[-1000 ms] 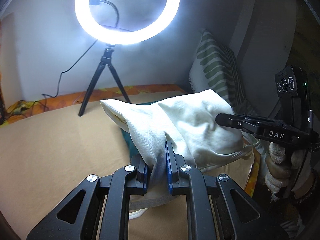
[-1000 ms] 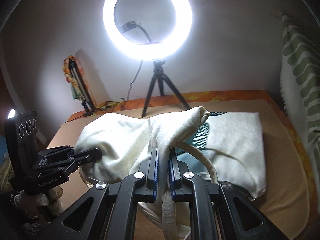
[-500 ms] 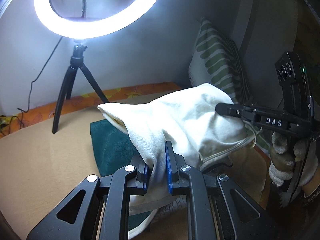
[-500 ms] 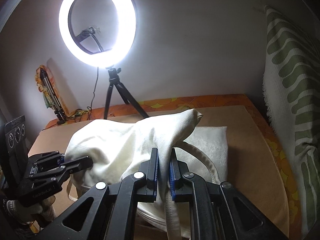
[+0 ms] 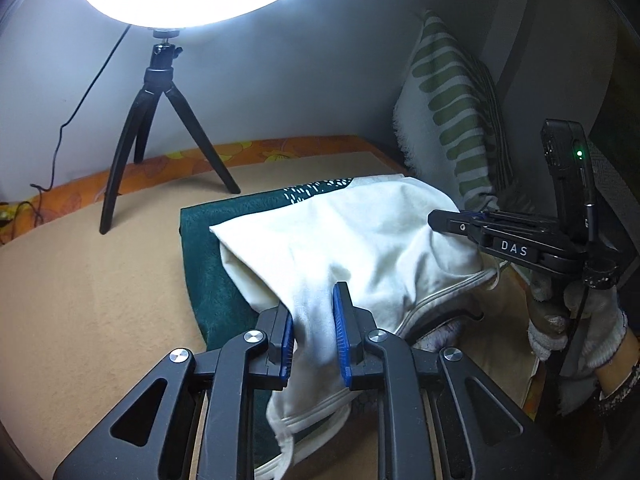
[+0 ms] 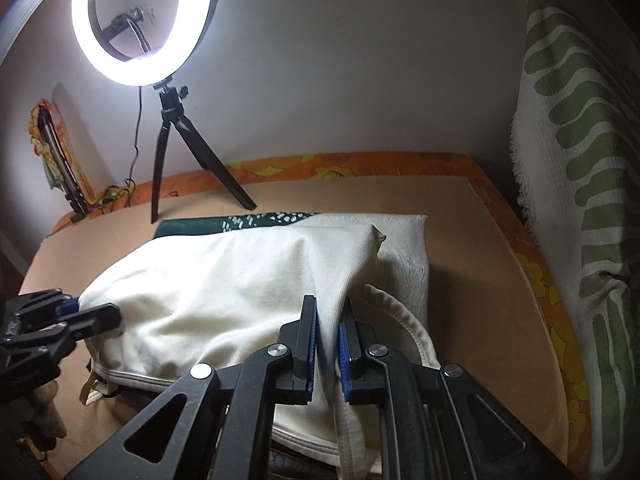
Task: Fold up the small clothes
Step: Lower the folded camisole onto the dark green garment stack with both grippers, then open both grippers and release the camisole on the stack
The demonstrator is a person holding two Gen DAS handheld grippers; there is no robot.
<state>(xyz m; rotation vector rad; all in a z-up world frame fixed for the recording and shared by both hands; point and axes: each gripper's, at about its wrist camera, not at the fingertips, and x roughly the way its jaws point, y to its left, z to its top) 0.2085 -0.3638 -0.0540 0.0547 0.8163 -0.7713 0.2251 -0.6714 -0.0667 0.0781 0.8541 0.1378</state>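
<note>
A cream-white small garment (image 5: 360, 240) with a dark green printed side (image 5: 208, 276) lies folded over itself on the tan board (image 5: 80, 288). My left gripper (image 5: 312, 304) is shut on the garment's near edge. My right gripper (image 6: 328, 316) is shut on the other near edge of the same garment (image 6: 224, 280). Each gripper shows in the other's view: the right one (image 5: 440, 218) at the garment's right side, the left one (image 6: 104, 314) at its left. The garment's trimmed hem (image 6: 400, 316) hangs below the fingers.
A ring light on a black tripod (image 5: 160, 128) stands at the back of the board, also in the right wrist view (image 6: 176, 136). A green-striped white cushion (image 6: 580, 160) leans at the right. An orange floral sheet (image 6: 360, 164) edges the board (image 6: 460, 264).
Both grippers carried the cream cloth forward and down over the garment. The fold has dropped lower and flatter, leaving a strip of the green side showing at the back and left.
</note>
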